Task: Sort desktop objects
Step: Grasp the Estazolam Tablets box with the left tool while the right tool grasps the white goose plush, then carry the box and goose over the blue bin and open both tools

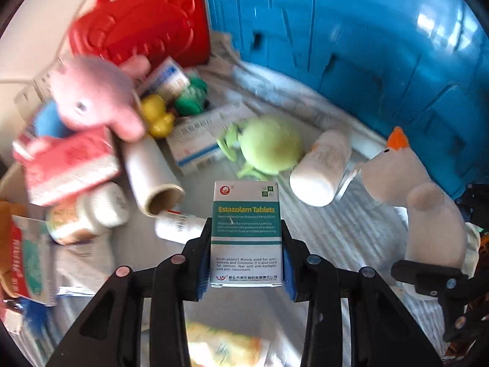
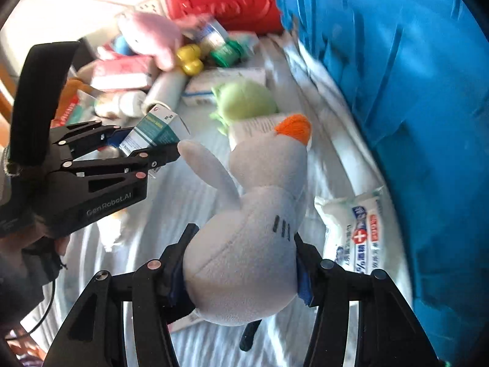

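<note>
— What does the left wrist view show?
— The left gripper [image 1: 246, 253] clamps its fingers on an upright Estazolam tablet box [image 1: 247, 232] above the cluttered worktop [image 1: 336, 235]. Beyond it lie a green plush ball [image 1: 270, 143], a white bottle [image 1: 321, 168] and a cardboard tube [image 1: 152, 174]; a blue bin [image 1: 351, 30] stands behind.

— And the right wrist view?
— The right gripper [image 2: 241, 272] squeezes a white goose plush [image 2: 253, 214] by its body, orange beak pointing away. A wipes packet [image 2: 357, 226] lies beside the bin.
</note>
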